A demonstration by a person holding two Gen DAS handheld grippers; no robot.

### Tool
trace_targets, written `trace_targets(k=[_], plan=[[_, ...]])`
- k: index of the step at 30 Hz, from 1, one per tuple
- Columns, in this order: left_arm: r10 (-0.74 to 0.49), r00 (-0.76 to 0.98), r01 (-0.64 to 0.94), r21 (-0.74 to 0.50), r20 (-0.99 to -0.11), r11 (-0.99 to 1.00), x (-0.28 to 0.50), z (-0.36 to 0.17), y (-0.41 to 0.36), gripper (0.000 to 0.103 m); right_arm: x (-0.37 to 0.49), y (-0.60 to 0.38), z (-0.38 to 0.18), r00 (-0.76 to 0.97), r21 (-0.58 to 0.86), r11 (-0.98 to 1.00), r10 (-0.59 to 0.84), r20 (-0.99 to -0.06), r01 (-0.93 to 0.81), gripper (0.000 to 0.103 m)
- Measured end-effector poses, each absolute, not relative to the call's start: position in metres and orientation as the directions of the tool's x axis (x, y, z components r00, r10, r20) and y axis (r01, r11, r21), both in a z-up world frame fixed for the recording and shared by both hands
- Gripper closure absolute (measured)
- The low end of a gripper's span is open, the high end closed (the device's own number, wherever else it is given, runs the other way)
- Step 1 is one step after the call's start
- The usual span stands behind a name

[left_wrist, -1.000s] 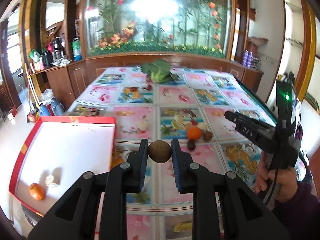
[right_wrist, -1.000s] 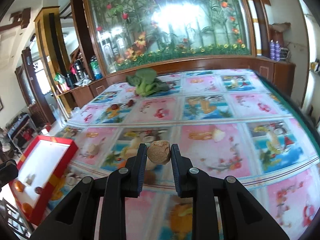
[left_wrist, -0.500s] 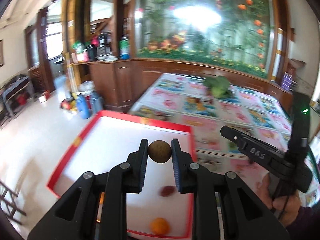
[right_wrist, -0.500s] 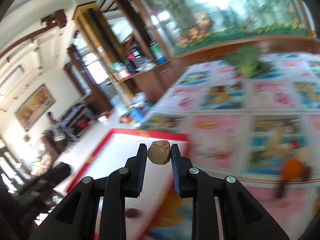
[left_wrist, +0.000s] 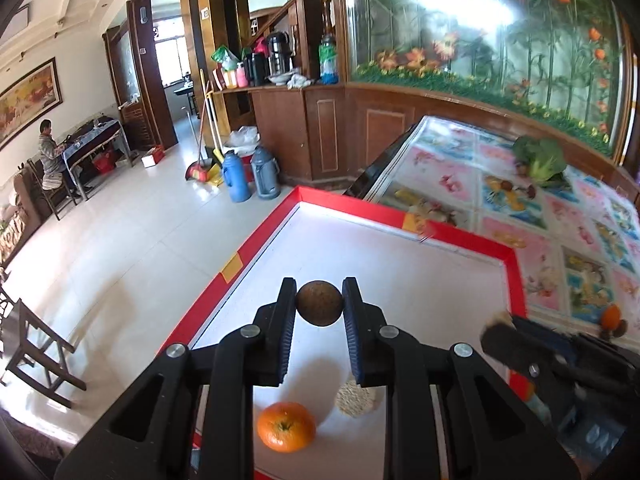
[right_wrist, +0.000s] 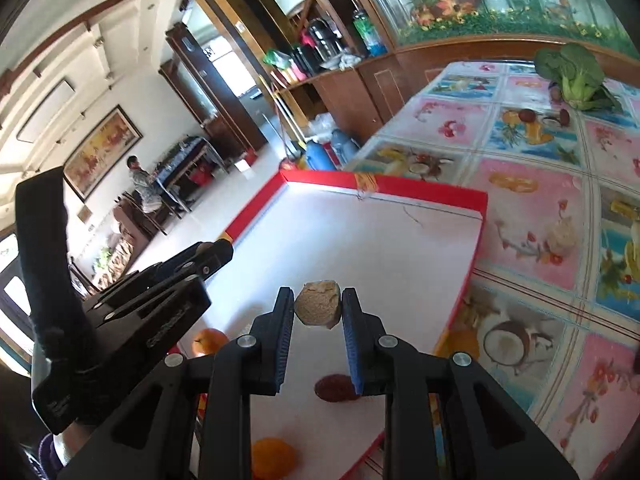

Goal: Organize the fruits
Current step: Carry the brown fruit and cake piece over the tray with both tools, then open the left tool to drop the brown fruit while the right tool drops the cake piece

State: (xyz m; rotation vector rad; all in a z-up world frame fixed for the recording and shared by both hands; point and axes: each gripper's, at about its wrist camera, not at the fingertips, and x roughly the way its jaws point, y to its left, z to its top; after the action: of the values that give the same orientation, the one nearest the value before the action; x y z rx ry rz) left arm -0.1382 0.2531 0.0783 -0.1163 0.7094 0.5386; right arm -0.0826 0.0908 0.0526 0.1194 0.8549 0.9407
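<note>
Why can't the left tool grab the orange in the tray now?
Probably it can't yet: the left tool is shut on a brown fruit. The orange lies uncovered in the tray below it.

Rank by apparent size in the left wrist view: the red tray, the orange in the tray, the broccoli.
1. red tray, by far
2. orange and broccoli: similar in the picture; the orange is much nearer the camera, so I do not rank them.
</note>
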Motion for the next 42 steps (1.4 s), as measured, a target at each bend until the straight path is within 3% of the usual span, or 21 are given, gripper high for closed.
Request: trace_targets(k=[7, 17, 26, 29, 31, 32, 33, 37, 42], plan=[[0.421, 0.574, -0.484, 0.124, -0.702, 0.866, -0.127, 0.054, 0.254, 0.078, -0.098, 0.103, 0.046, 0.345, 0.322, 0.658, 0.675, -0.652, -0.680, 0.080], [0.402, 0.559, -0.473, 0.120, -0.725, 0.873, -0.127, 0.040, 0.256, 0.078, -0.096, 0.115, 0.023, 0.308, 0.280, 0.697, 0.591, -0.746, -0.660, 0.080], [0.404, 0.526, -0.488, 0.123, -0.748, 0.864, -0.128, 0.029, 0.259, 0.077, -0.098, 0.119, 0.022, 0.319, 0.246, 0.700, 0.572, -0.756, -0.671, 0.080], [0.408, 0.521, -0.488, 0.131, -0.750, 0.863, -0.128, 0.029, 0.258, 0.071, -0.097, 0.120, 0.022, 0.308, 0.244, 0.697, 0.566, -0.764, -0.674, 0.079], [0.417, 0.512, -0.501, 0.134, -0.751, 0.855, -0.128, 0.030, 0.259, 0.057, -0.098, 0.120, 0.023, 0.306, 0.243, 0.696, 0.564, -0.767, -0.676, 0.078], [0.415, 0.515, -0.504, 0.126, -0.750, 0.854, -0.129, 0.030, 0.260, 0.045, -0.098, 0.120, 0.023, 0.301, 0.246, 0.695, 0.564, -0.769, -0.675, 0.077], [0.421, 0.515, -0.509, 0.129, -0.747, 0.851, -0.129, 0.031, 0.259, 0.041, -0.097, 0.119, 0.023, 0.294, 0.252, 0.693, 0.567, -0.770, -0.676, 0.076], [0.426, 0.518, -0.521, 0.121, -0.741, 0.845, -0.132, 0.035, 0.263, 0.038, -0.094, 0.114, 0.027, 0.274, 0.304, 0.687, 0.597, -0.754, -0.660, 0.063], [0.430, 0.527, -0.543, 0.098, -0.733, 0.834, -0.136, 0.040, 0.267, 0.029, -0.098, 0.102, 0.043, 0.321, 0.335, 0.674, 0.654, -0.685, -0.658, 0.061]])
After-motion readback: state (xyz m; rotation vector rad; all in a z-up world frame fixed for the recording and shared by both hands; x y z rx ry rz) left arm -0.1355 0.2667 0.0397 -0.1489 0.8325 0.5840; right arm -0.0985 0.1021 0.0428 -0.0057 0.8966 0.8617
